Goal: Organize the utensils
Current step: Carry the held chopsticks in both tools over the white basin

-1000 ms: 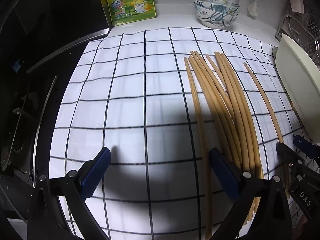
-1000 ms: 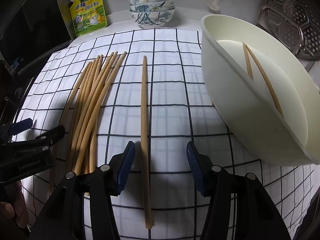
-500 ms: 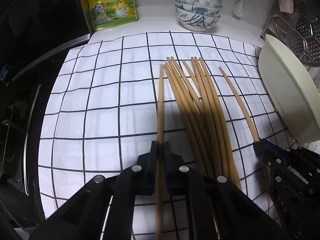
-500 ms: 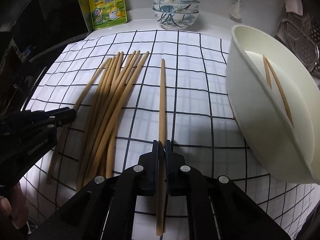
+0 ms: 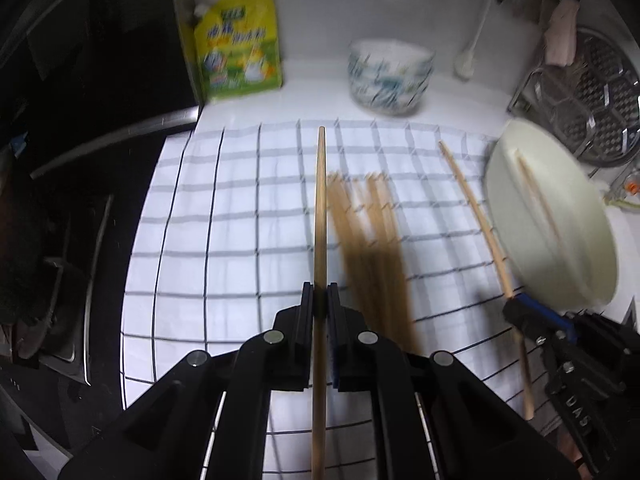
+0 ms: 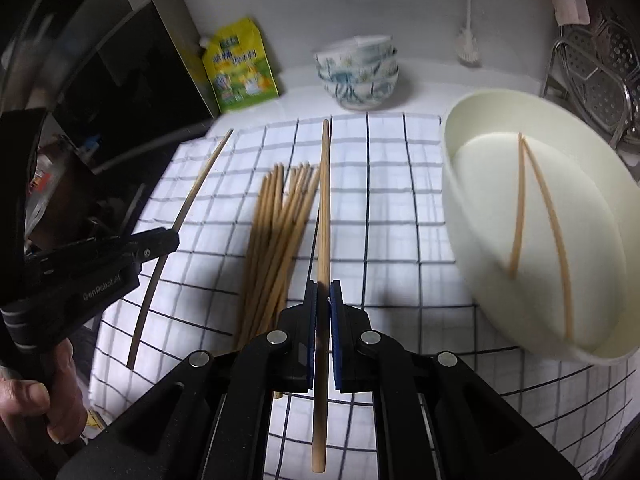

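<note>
Between the clenched pads of the left gripper (image 5: 320, 302) sits one chopstick (image 5: 320, 216), and the right gripper (image 6: 323, 294) pinches another chopstick (image 6: 324, 208); a second ago both gaped empty. Both sticks now hang lifted above the checked cloth (image 6: 392, 208), with the chopstick pile (image 6: 276, 240) lying between the tongs.

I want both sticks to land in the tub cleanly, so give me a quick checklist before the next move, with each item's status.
1. Left gripper shut on its chopstick: ok.
2. Right gripper shut on its chopstick: ok.
3. Both sticks lifted off the cloth: ok, as far as the views show.
4. Tub has room: ok, only two chopsticks inside.
5. Path to the tub free: ok for the right; the left must pass over the pile.
6. Grip is centred on each stick: cannot tell; the rear ends are partly hidden.
</note>
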A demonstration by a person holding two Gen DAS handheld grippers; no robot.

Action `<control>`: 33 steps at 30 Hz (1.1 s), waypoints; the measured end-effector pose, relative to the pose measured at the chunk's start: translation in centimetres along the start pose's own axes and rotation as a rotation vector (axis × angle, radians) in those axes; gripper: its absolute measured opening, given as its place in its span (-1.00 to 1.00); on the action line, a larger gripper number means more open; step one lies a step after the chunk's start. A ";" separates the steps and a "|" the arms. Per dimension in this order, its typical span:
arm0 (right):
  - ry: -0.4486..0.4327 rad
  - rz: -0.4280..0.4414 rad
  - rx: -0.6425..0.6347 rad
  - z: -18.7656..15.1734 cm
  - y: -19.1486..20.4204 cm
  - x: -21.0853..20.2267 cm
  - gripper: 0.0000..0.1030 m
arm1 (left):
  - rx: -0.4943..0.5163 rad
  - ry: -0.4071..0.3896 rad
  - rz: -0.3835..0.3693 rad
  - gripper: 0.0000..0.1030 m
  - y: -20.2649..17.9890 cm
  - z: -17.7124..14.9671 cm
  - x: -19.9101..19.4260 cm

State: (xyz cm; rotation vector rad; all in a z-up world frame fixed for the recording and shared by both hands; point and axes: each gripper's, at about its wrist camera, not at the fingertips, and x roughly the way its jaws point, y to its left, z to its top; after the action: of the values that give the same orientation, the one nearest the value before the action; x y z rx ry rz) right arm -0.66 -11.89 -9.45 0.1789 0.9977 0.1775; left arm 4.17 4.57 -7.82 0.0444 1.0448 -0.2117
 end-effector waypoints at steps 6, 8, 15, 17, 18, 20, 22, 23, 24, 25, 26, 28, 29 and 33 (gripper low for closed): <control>-0.066 -0.002 0.026 1.8 -3.7 -3.9 -0.88 | 0.036 -0.073 -0.054 -0.85 -4.6 2.7 -2.8; -0.091 -0.021 0.042 2.5 -5.8 -5.2 -0.88 | 0.049 -0.085 -0.084 -0.85 -6.7 3.5 -3.2; -0.147 -0.084 0.117 3.6 -13.7 -8.5 -0.88 | 0.125 -0.119 -0.204 -0.85 -15.4 6.1 -3.0; -0.148 -0.105 0.139 3.6 -16.3 -8.8 -0.88 | 0.139 -0.118 -0.221 -0.86 -18.0 6.8 -2.4; -0.145 -0.112 0.146 3.6 -17.2 -8.8 -0.88 | 0.146 -0.117 -0.231 -0.85 -19.2 7.1 -2.0; -0.138 -0.124 0.166 3.7 -19.4 -8.7 -0.88 | 0.158 -0.114 -0.243 -0.85 -21.2 7.6 -1.2; -0.129 -0.133 0.177 3.8 -21.1 -8.2 -0.88 | 0.172 -0.110 -0.244 -0.85 -23.0 7.9 -0.3; -0.122 -0.132 0.179 3.8 -21.6 -7.9 -0.88 | 0.179 -0.103 -0.237 -0.85 -23.8 8.0 0.5; -0.106 -0.128 0.181 3.9 -22.5 -7.3 -0.88 | 0.184 -0.095 -0.233 -0.85 -24.4 8.0 1.1; -0.095 -0.125 0.179 3.9 -22.8 -6.9 -0.88 | 0.185 -0.083 -0.227 -0.85 -25.1 8.0 1.9; -0.081 -0.122 0.174 4.0 -23.3 -6.3 -0.88 | 0.185 -0.075 -0.222 -0.85 -25.4 8.0 2.5; -0.059 -0.118 0.166 3.8 -23.8 -5.4 -0.88 | 0.185 -0.061 -0.204 -0.85 -26.0 7.9 3.6; -0.043 -0.109 0.167 3.8 -24.1 -4.8 -0.88 | 0.187 -0.053 -0.192 -0.85 -26.2 7.8 4.2; -0.011 -0.089 0.164 3.6 -24.8 -3.3 -0.88 | 0.183 -0.036 -0.163 -0.85 -26.8 7.8 5.9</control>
State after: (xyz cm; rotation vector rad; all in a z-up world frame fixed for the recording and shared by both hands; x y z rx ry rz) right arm 2.24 -37.01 -10.55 0.2848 1.0077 0.0132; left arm 8.44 -23.67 -7.21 0.1201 0.9910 -0.4547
